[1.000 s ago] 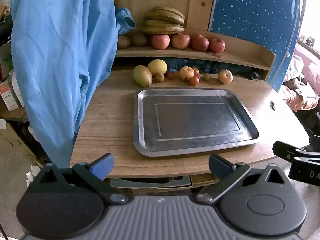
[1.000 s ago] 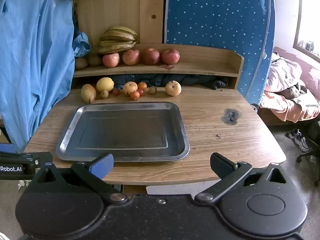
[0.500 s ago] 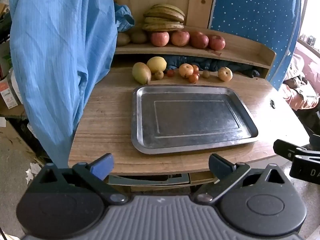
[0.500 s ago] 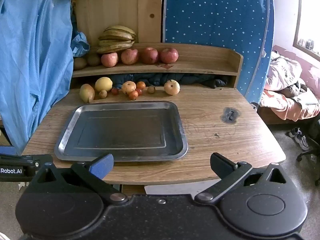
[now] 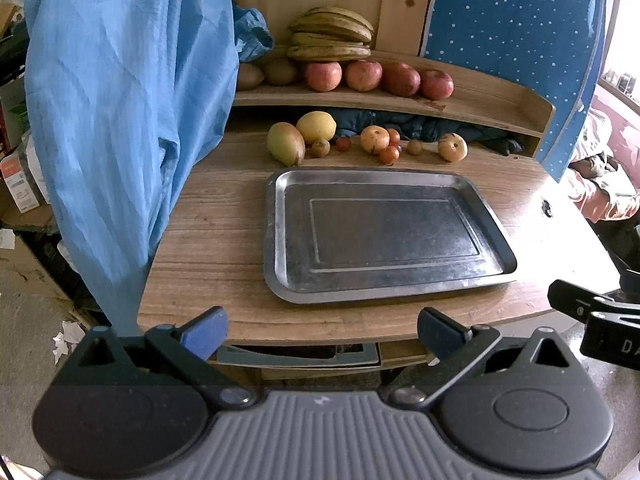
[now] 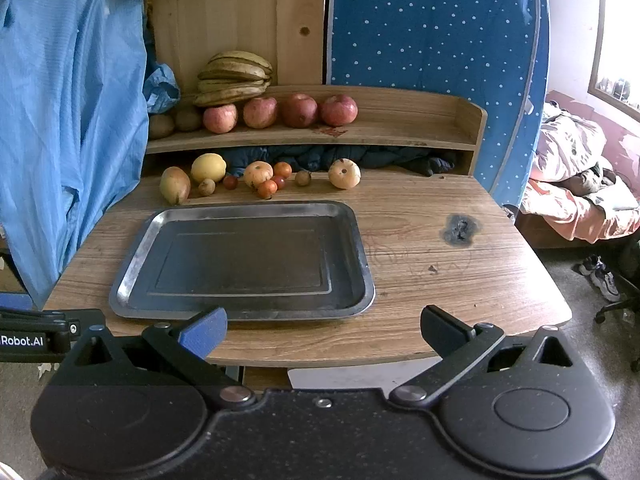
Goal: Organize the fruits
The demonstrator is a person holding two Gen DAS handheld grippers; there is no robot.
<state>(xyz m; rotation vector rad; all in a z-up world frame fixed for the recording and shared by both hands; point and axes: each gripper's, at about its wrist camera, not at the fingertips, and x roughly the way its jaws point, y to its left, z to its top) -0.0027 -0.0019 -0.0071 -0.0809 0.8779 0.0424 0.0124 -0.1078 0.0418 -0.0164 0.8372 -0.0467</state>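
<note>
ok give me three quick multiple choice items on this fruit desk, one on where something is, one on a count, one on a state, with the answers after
1. Where do the bananas lie?
A. in the metal tray
B. on the upper shelf, behind the red apples
C. on the floor

2. How many red apples stand in the row on the shelf?
A. two
B. four
C. six

3. What state is the metal tray in?
A. bare, no fruit in it
B. half full of apples
C. upside down

Answers:
1. B, the bunch rests on the shelf just behind the apples.
2. B, four apples show side by side in both views.
3. A, only its dark bottom shows; the small fruits lie on the desk behind it. The left claw and the right claw are both open and hold nothing.
</note>
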